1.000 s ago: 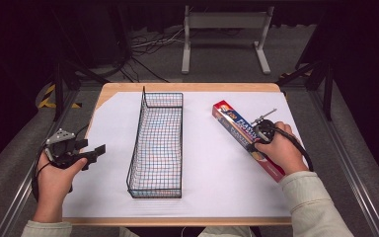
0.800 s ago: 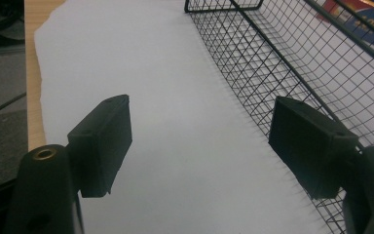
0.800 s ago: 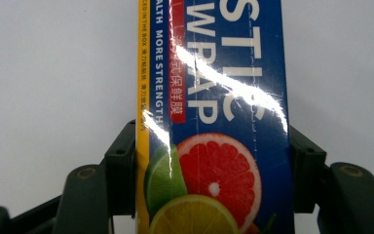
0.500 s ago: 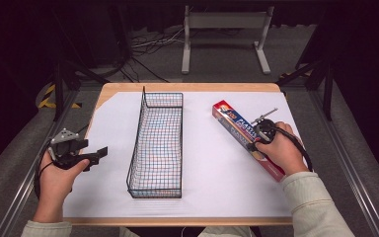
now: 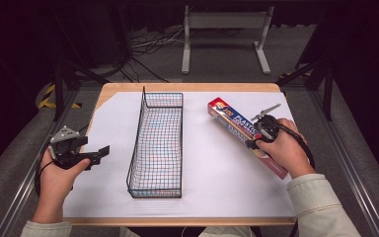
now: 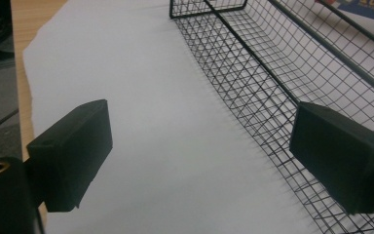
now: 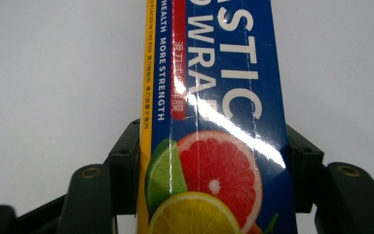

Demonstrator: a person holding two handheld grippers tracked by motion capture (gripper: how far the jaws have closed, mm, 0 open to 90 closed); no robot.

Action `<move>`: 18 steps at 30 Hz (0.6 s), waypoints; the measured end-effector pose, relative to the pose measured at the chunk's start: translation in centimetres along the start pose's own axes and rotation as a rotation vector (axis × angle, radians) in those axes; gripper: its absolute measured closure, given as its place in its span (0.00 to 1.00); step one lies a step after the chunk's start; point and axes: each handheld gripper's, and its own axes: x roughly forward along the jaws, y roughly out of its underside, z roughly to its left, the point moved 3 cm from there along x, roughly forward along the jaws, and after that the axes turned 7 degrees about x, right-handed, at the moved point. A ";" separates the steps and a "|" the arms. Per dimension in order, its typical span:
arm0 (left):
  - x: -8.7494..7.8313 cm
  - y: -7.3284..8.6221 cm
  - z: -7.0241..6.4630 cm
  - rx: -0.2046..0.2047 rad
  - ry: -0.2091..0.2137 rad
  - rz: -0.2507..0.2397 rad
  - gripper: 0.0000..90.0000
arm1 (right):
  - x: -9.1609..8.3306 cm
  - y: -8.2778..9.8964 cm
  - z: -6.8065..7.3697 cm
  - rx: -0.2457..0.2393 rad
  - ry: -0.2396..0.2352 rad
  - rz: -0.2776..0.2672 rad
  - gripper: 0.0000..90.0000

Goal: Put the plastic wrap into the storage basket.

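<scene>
My right gripper (image 5: 255, 143) pinching plastic wrap box (image 5: 232, 122) mid-length; keep box level, clear wire basket (image 5: 156, 148) rim at left. Left gripper (image 5: 98, 153) jaws just spread, nothing between.

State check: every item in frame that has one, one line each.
plastic wrap box: closed, clamped across its width by the right gripper.
wire basket: upright, empty, on the white sheet.
left gripper: jaws just opened wide, nothing between them, beside the basket.
right gripper: shut on the box.
</scene>
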 end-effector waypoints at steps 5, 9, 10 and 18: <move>-0.4 -0.5 -0.4 0.055 0.020 -0.021 0.06 | -1.8 -0.8 1.1 -0.022 -0.033 -0.029 0.45; -0.5 -0.8 -0.7 0.065 0.029 -0.030 0.06 | -3.1 -1.3 2.1 -0.053 -0.058 -0.046 0.45; -0.6 -0.8 -0.7 0.070 0.031 -0.025 0.06 | -3.3 -1.4 2.3 -0.057 -0.057 -0.047 0.45; -0.8 -1.1 -1.0 0.091 0.026 0.004 0.09 | -4.3 -2.0 3.5 -0.091 -0.074 -0.067 0.45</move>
